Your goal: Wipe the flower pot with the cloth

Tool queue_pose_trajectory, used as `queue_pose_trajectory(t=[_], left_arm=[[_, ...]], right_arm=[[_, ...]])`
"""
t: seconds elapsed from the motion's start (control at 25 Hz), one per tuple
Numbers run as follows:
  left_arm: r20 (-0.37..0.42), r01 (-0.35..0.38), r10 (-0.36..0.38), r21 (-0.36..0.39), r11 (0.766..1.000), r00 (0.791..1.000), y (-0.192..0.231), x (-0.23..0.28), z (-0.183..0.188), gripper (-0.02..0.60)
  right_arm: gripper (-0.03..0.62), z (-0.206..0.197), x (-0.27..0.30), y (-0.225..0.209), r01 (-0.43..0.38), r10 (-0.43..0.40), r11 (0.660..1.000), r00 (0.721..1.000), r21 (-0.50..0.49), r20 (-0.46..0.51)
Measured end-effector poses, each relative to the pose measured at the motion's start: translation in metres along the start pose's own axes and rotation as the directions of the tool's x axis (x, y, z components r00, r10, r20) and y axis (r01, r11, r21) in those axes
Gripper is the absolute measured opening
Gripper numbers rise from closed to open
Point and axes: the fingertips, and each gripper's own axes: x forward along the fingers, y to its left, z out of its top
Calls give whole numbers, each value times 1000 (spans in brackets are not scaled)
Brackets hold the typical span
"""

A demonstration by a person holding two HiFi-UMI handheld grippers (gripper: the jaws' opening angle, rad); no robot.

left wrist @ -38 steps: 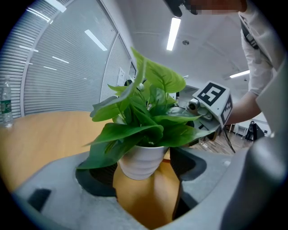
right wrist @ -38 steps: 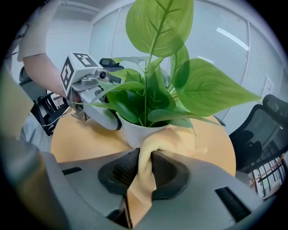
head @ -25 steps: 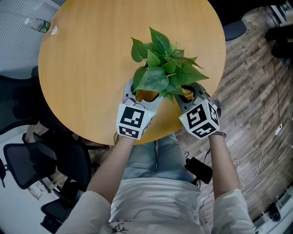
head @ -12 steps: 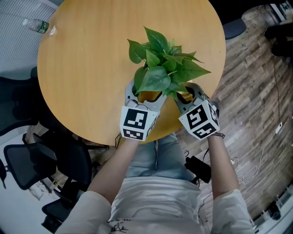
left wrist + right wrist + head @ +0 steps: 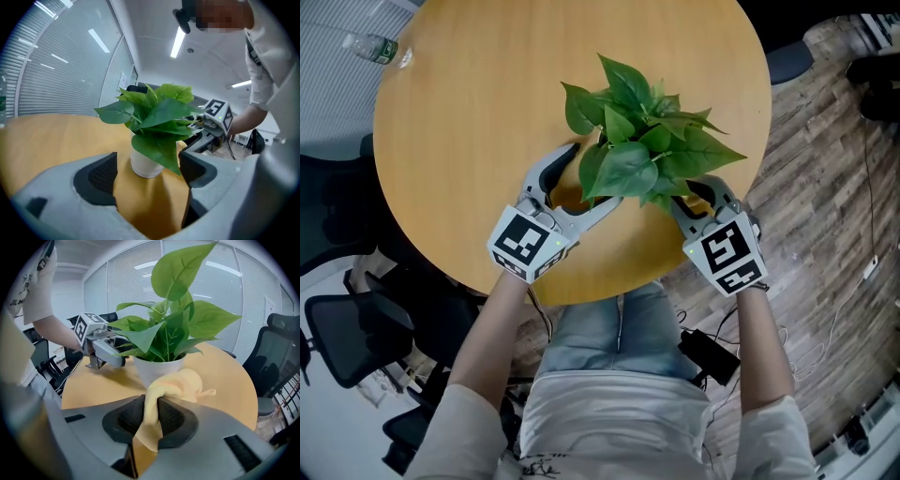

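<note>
A leafy green plant [image 5: 642,141] in a white flower pot [image 5: 146,162] stands near the front of the round wooden table [image 5: 478,122]; in the head view its leaves hide the pot. My left gripper [image 5: 579,184] lies to the pot's left. Its jaws are opening, and the pot sits just beyond the pads [image 5: 101,176], untouched. My right gripper [image 5: 151,417] is shut on a yellow cloth [image 5: 180,383]. The cloth bunches up against the near side of the pot [image 5: 159,369]. In the head view the right gripper [image 5: 701,194] sits under the leaves at the plant's right.
A plastic bottle [image 5: 380,49] lies at the table's far left edge. Black office chairs [image 5: 356,328] stand left of the table, and another chair [image 5: 277,357] is beyond it. Cables and a black box [image 5: 710,347] lie on the wooden floor near my legs.
My left gripper has swung out to the left, away from the pot, and its jaws stand wider. The right gripper with the cloth has barely moved.
</note>
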Motion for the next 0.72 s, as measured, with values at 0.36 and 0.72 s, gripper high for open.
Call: queue_pose_trajectory(t=[0.36, 0.72], left_arm=[[-44, 306, -303, 126, 944, 952, 0, 16, 8, 477], [-44, 457, -456, 171, 873, 889, -7, 35, 20, 488]], right_arm=[[66, -1, 0, -7, 7, -9, 998, 999, 56, 34], [66, -3, -3, -12, 19, -21, 997, 999, 72, 31]])
